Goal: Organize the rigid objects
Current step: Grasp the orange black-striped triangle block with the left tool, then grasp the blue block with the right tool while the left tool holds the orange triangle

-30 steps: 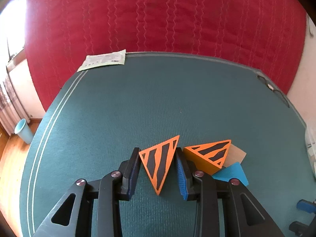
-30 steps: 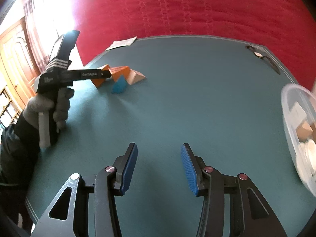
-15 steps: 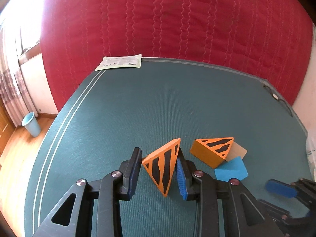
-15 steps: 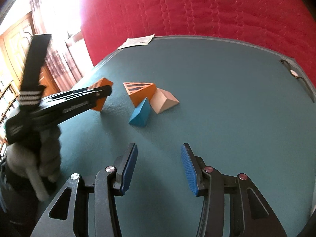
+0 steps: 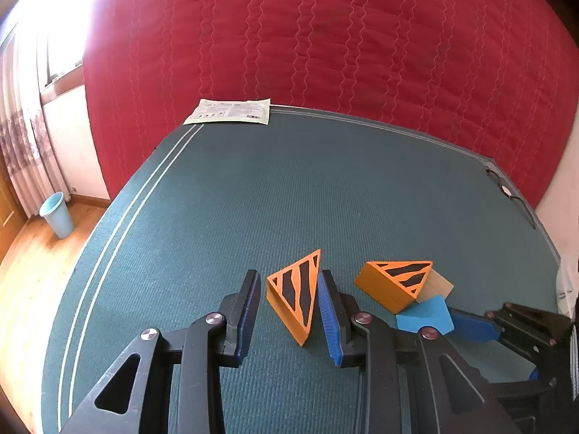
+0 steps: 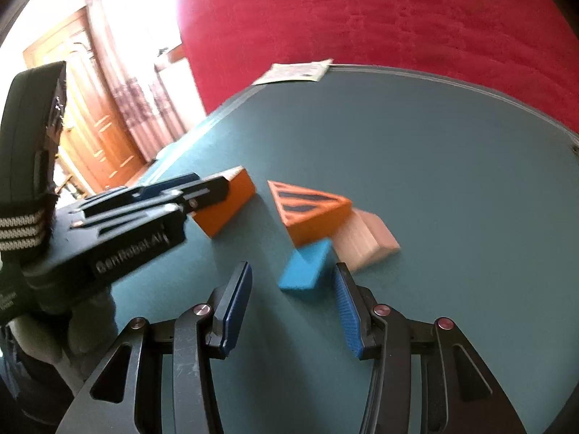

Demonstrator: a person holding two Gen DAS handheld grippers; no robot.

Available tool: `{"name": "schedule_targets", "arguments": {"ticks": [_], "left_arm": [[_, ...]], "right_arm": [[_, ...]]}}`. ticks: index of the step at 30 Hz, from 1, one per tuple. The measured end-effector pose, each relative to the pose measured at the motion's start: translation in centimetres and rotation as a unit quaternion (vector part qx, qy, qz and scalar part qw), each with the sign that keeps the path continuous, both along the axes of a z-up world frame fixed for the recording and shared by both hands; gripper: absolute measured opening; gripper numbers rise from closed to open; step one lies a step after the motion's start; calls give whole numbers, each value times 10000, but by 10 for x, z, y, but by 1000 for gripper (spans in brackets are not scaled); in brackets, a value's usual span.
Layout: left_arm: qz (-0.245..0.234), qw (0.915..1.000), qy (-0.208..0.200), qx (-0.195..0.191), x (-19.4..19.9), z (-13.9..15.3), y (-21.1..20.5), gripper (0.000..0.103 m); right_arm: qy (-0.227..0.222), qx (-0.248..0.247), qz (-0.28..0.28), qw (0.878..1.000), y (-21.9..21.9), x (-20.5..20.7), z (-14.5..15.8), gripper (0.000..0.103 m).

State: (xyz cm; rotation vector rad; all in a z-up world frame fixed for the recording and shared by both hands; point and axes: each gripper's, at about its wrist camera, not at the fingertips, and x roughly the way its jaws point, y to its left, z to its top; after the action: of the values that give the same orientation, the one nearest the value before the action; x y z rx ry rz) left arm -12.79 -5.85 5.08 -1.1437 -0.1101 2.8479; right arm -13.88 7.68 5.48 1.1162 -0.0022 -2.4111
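Crowding blue wedge (image 6: 307,267), far mat (image 5: 289,181) open

Both wrist cams angled down, close, sharing wedge blocks (image 5: 400,282).

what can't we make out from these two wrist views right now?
- Left tool grip: in the left wrist view only one pad visibly meets the striped orange wedge; the other side of the block is hidden.
- Right wrist view: motion blur smears the blue wedge and plain wooden wedge.
- Leaflet print: too small to read.
- Pale thing at the left wrist view's right edge: cut off.
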Motion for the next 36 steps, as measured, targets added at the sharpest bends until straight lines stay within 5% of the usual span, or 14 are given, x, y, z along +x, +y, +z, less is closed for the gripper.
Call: {"name": "schedule_targets", "arguments": {"ticks": [6, 19, 27, 36], "left_arm": [[14, 10000, -20, -22, -1, 0, -2, 34], [136, 9997, -169, -60, -6, -7, -6, 34], [222, 9994, -248, -41, -8, -10, -10, 34], [283, 9990, -330, -60, -9, -12, -12, 34]], "right_arm": [[404, 526, 220, 9976, -14, -6, 0, 48], [50, 265, 881, 9957, -16, 25, -4, 48], [-91, 66, 571, 9983, -9, 51, -3, 48], [453, 893, 703, 9925, -12, 38, -8, 48]]}}
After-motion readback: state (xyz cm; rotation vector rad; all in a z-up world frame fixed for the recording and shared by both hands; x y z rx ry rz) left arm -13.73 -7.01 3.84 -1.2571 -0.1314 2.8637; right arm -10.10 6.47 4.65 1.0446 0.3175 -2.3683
